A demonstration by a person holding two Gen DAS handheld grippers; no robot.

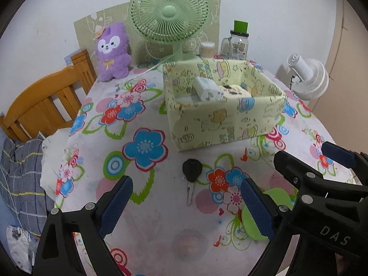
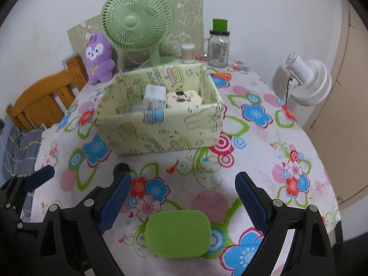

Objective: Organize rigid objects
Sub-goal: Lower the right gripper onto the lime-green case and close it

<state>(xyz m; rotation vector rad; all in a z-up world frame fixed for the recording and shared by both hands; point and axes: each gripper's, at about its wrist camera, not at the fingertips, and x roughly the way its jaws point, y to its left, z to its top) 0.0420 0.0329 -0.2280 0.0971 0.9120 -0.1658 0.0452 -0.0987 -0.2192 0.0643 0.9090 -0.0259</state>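
A black-headed key (image 1: 192,172) lies on the flowered tablecloth in front of a pale green patterned box (image 1: 220,124). My left gripper (image 1: 186,204) is open, with the key between and just beyond its fingertips. A flat green rounded object (image 2: 178,232) lies on the cloth between the fingers of my open right gripper (image 2: 182,200); its edge shows in the left wrist view (image 1: 250,225). The box (image 2: 161,128) holds a white adapter (image 2: 154,97) and a cream patterned item (image 2: 184,97). The key's head (image 2: 122,168) peeks over my right gripper's left finger.
A green desk fan (image 1: 169,15), purple plush (image 1: 112,50), glass jar with green lid (image 1: 239,41) and cotton swab tub (image 1: 207,49) stand at the table's back. A white fan (image 2: 306,80) stands right, a wooden chair (image 1: 46,105) left.
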